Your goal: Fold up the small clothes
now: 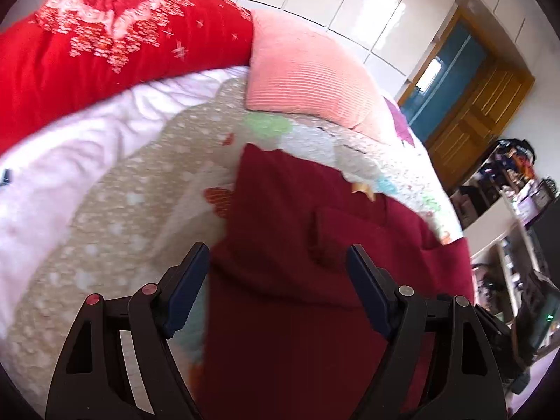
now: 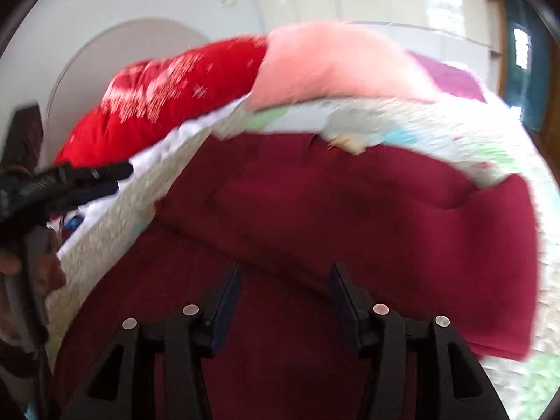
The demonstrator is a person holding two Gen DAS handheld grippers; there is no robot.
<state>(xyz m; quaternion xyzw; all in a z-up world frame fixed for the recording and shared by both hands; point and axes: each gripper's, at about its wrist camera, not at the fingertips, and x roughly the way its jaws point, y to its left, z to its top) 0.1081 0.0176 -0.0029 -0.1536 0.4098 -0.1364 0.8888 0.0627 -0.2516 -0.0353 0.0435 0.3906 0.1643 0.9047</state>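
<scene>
Clearly both tools are over the garment [image 1: 297, 280], a dark red piece of clothing lying spread on the bed [image 1: 115, 210]; nothing is gripped.

Starting at the left of the left wrist view, a red quilt [image 1: 105, 42] fills the upper left and a pink pillow [image 1: 308, 73] sits just right of it at top centre. Below them the patterned bedcover runs down to the garment, which takes up the lower centre and right of the frame, with a pocket-like flap [image 1: 336, 234] near its middle. The left hand-held gripper [image 1: 278, 266] hangs above the garment's left edge, fingers wide apart and holding nothing.

In the right wrist view, which is blurred, the left tool also shows at the far left edge, level with the bedcover. The garment [image 2: 350, 217] fills the centre and right, its right border lying near the right of the frame. The right hand-held gripper [image 2: 285, 280] is over the cloth's lower middle, fingers apart and empty.

My reading is that the fold is being set up, with no edge picked yet. The next move likely calls for each tool to drop to a near corner or hem, pinch a single layer without catching the bedcover, then lift and carry it across.
</scene>
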